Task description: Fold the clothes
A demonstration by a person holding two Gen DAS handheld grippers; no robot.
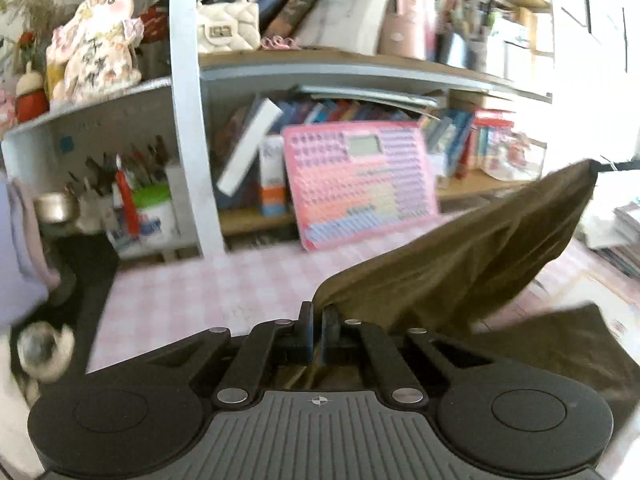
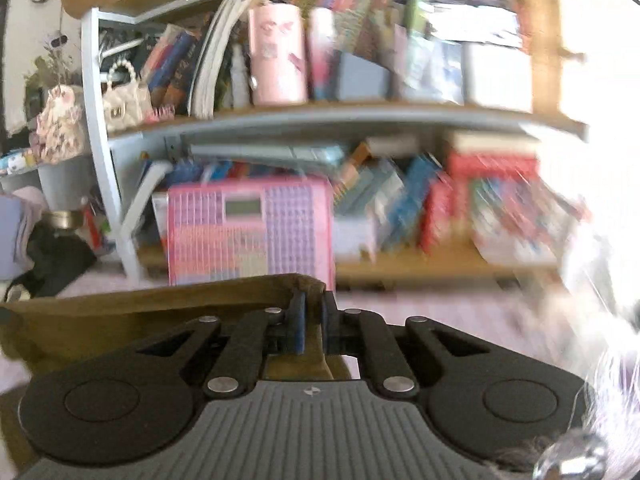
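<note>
An olive-brown garment is held up above a pink checked tabletop. My left gripper is shut on one edge of it; the cloth stretches up and right to a far corner pinched by the other gripper. In the right wrist view my right gripper is shut on a corner of the same olive-brown garment, which stretches left in a taut band. More of the cloth hangs below both grippers, partly hidden by their bodies.
A bookshelf full of books stands behind the table, with a pink keyboard toy leaning on it. A black bag and pale clothes lie at the left. A stack of papers sits at the right.
</note>
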